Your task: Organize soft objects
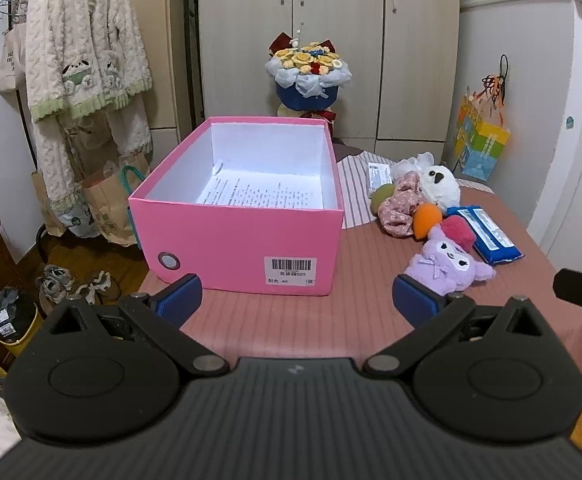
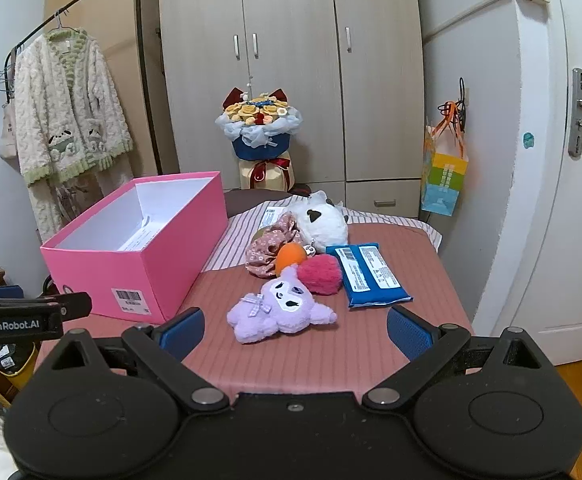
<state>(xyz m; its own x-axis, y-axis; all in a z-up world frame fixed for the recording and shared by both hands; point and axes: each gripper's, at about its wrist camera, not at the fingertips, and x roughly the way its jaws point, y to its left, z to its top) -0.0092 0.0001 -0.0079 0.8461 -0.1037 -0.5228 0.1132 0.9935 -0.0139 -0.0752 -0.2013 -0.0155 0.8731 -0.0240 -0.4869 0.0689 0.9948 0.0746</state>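
Note:
An open pink box (image 1: 247, 240) (image 2: 131, 268) stands on the pink-covered table (image 1: 311, 320), with only printed paper inside. To its right lies a pile of soft things: a purple plush (image 1: 447, 266) (image 2: 279, 310), a red pompom (image 2: 321, 274), an orange sponge (image 2: 291, 256), a floral scrunchie (image 2: 269, 248), a white owl plush (image 2: 323, 220) and a blue wipes pack (image 2: 371, 276). My left gripper (image 1: 297, 298) is open and empty in front of the box. My right gripper (image 2: 295, 332) is open and empty just before the purple plush.
A flower bouquet (image 1: 309, 76) stands behind the box against the wardrobe. A striped cloth (image 2: 243, 236) covers the table's far part. A clothes rack with a fleece robe (image 1: 83, 48), bags and shoes are on the left. A door (image 2: 571, 200) is on the right.

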